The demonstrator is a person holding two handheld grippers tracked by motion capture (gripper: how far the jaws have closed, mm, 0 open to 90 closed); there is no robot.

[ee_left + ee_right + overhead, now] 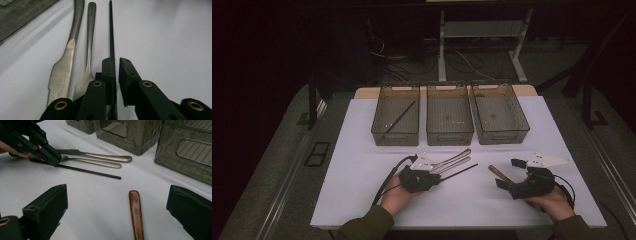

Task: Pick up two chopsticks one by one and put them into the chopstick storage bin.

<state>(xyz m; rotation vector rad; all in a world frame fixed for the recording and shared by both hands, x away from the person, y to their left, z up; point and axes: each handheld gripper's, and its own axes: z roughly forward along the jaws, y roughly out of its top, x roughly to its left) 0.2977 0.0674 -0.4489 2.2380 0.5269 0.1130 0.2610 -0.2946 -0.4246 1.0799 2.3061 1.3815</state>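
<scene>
Left gripper (115,60) jaws clamped on black chopstick (111,32), long axis straight ahead along jaws. Right gripper (117,207) jaws wide, nothing held.

my left gripper (439,178) is black, with a pale three-cornered plate on top and a black cable looping off its back. gold rings sit on its jaw arms. my right gripper (507,173) is black too, with the same pale plate and a cable. my sleeves (367,225) are dark olive green.
</scene>
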